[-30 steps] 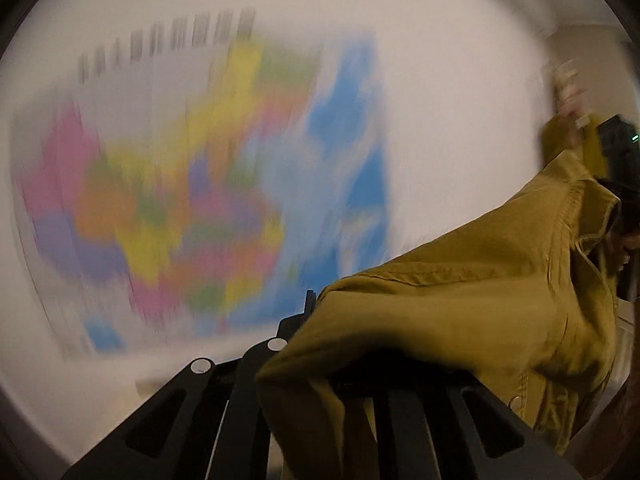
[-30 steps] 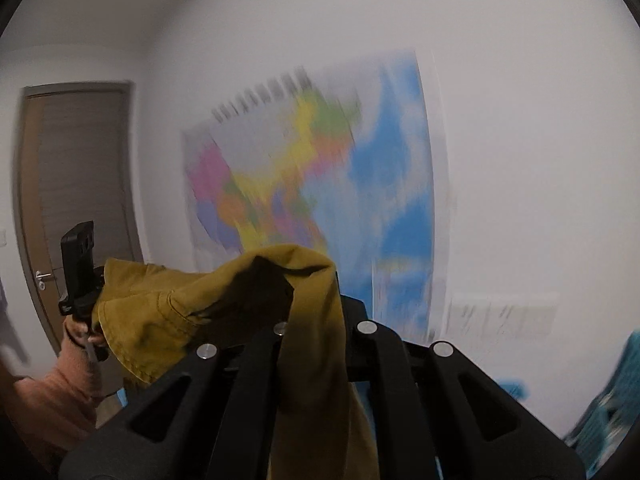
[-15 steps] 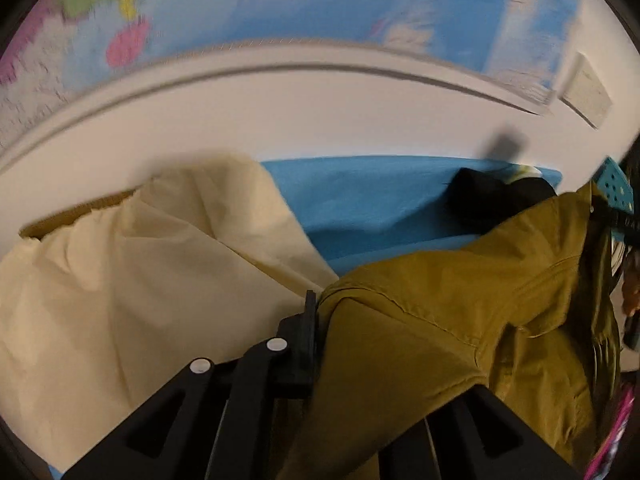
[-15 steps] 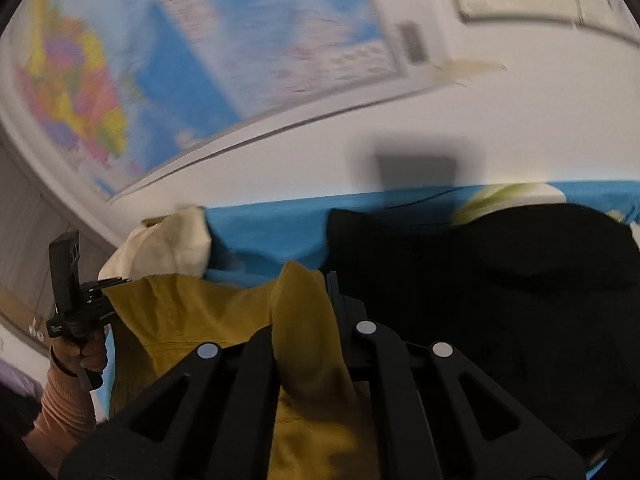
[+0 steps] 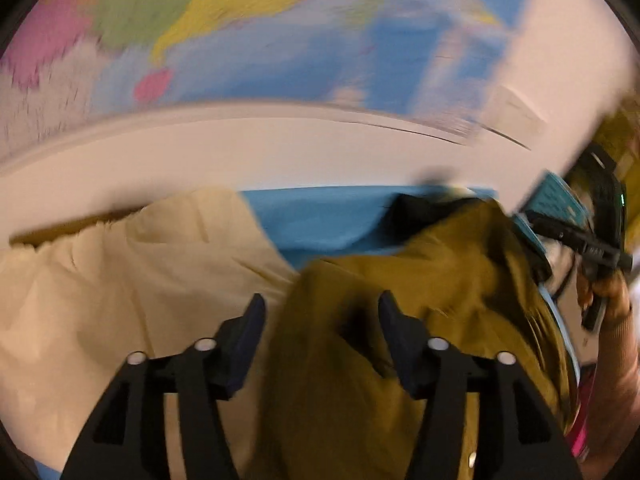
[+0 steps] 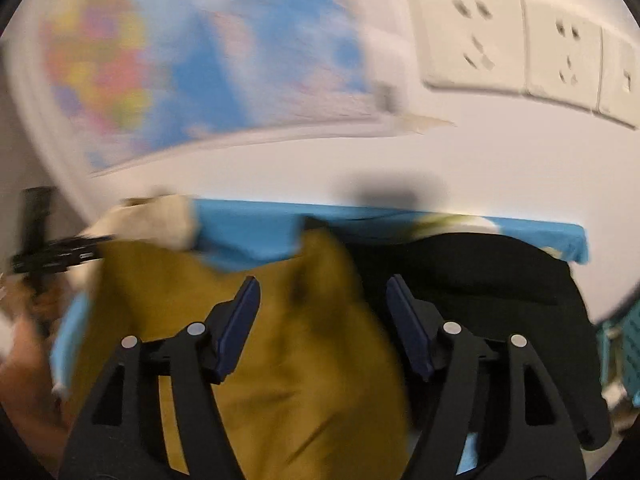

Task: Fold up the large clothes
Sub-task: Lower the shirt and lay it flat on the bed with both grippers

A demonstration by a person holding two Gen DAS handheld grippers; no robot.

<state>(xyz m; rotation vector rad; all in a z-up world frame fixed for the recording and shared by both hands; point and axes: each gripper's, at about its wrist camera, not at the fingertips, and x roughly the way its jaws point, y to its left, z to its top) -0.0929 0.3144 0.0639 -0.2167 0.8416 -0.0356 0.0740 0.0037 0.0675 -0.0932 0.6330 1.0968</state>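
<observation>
Both grippers released over mustard jacket on blue sheet.
Left gripper [image 5: 321, 316] jaws just opened, jacket [image 5: 400, 320] loose between them, cream cloth [image 5: 120, 280] at left; right gripper [image 6: 322, 304] likewise just opened, black garment [image 6: 480, 272] at right.

In the left wrist view the jacket [image 5: 420, 280] lies on the bed sheet [image 5: 320, 220], with a pale garment [image 5: 120, 280] to its left and a dark garment [image 5: 416, 208] behind it near the wall [image 5: 280, 152]. A map [image 5: 280, 40] hangs on that wall above the bed. In the right wrist view the sockets [image 6: 520, 52] sit right of the map, above the dark garment.
</observation>
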